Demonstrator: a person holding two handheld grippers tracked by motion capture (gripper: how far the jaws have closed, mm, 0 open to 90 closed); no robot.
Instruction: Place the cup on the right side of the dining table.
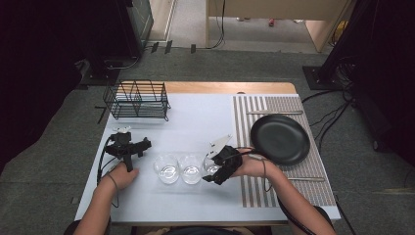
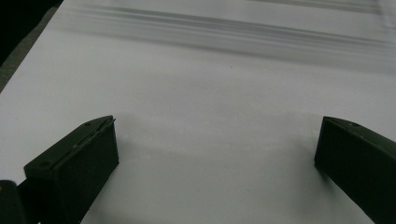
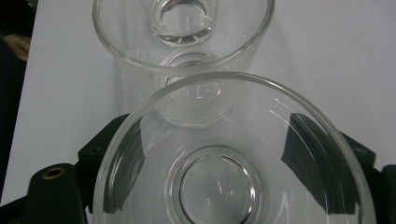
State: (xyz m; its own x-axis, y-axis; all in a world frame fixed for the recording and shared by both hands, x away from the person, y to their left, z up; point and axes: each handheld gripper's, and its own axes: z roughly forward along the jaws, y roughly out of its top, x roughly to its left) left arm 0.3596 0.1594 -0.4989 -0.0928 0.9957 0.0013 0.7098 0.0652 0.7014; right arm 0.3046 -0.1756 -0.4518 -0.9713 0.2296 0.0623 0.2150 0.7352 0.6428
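Tabletop (image 1: 195, 122): white sheet on top; striped mat (image 1: 281, 191) along its right side.
Rack (image 1: 138, 99): black wire, far left of the tabletop.
Plate (image 1: 280, 138): black, on the mat, well apart from the glasses.
Glasses: three clear ones in a row near the front edge; left glass (image 1: 166, 169), middle glass (image 1: 191, 169), right glass (image 1: 211, 166).
Left gripper (image 1: 128, 145): rests on the tabletop left of the glasses; jaws wide apart, nothing between them, bare sheet (image 2: 219, 154) below.
Right gripper (image 1: 218, 172): jaws clamped on the right glass (image 3: 233, 154), one pad on each side of its wall.
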